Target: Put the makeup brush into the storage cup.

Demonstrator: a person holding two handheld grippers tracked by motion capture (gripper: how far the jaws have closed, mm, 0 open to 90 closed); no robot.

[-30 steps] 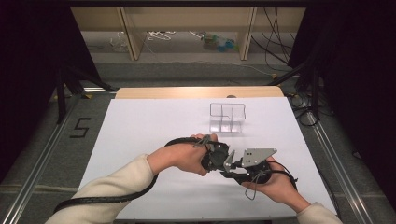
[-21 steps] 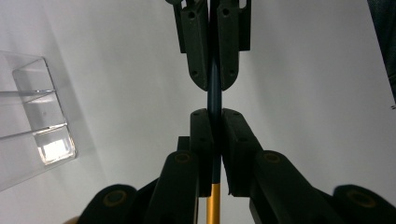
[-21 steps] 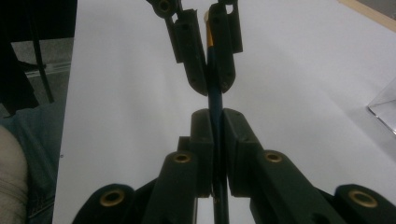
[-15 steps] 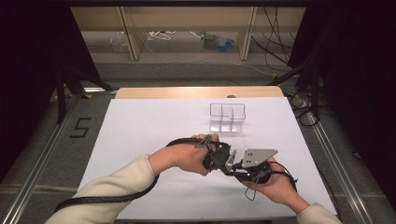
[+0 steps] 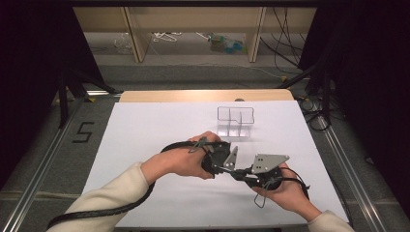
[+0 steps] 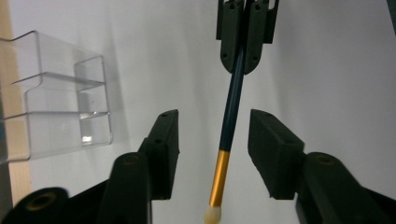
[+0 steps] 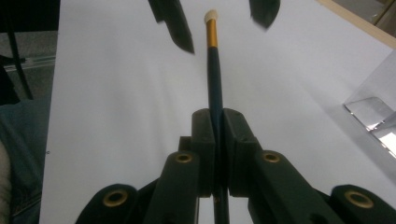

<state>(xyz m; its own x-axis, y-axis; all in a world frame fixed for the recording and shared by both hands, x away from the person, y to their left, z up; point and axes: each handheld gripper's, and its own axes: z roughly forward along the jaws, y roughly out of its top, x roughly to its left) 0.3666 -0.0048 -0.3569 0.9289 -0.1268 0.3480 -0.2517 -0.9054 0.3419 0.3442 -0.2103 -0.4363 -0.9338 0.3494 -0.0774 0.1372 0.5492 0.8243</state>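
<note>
1. Hands hold two black grippers close together over the near part of the white surface point(image 5: 159, 125).
2. The right gripper point(image 7: 217, 135) is squeezed tight on a thin brush point(image 7: 215, 88). Its two jaws press on the dark blue handle from both sides.
3. The brush sticks out past the jaws. It has a gold band and a small pale tip at the far end.
4. The left gripper point(image 6: 214, 140) is wide open. Its two jaws stand on each side of the brush point(image 6: 229, 121) and do not touch it.
5. The gold band and the pale tip sit in the gap between the left gripper's jaws.
6. In the high view, the left gripper point(image 5: 223, 162) and the right gripper point(image 5: 241, 172) point at each other, nose to nose.
7. A clear plastic holder point(image 5: 235, 122) with small boxes inside stands on the surface, a bit farther back than the hands.
8. The holder point(image 6: 56, 98) is off to the side of the left gripper, near the wooden edge of the surface.
</note>
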